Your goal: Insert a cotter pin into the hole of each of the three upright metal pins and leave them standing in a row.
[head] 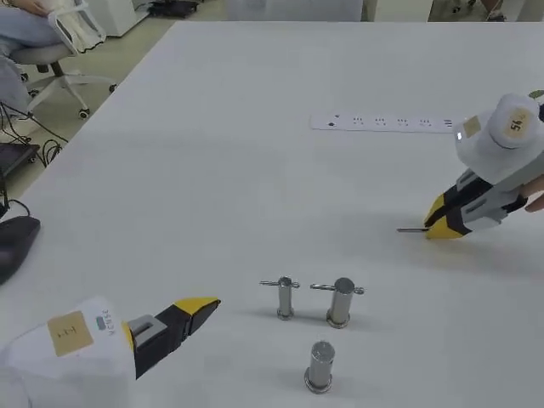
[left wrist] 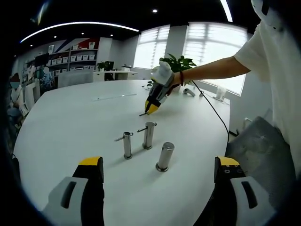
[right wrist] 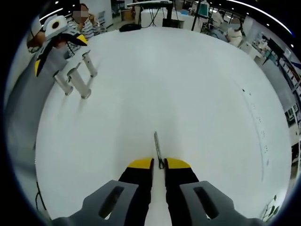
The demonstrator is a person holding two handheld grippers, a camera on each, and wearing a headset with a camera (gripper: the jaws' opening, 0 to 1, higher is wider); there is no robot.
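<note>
Cotter pin point(right wrist: 157, 143) was clamped in the tips of my right tool point(right wrist: 159, 164), poking out forward, low over the bench point(head: 212, 153) and well apart from the metal pins point(left wrist: 149, 135). My left tool point(head: 194, 313) was spread wide, nothing in it, near the left pin point(head: 286, 299). That one and the right pin point(head: 341, 303) stood side by side, each with an inserted cotter point(head: 324, 288) through its hole. Third pin point(head: 320, 367) stood bare in front of them.

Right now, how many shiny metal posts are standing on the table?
3. The left post and the right post stand side by side, both pinned through; the bare post stands in front, nearest the camera.
</note>
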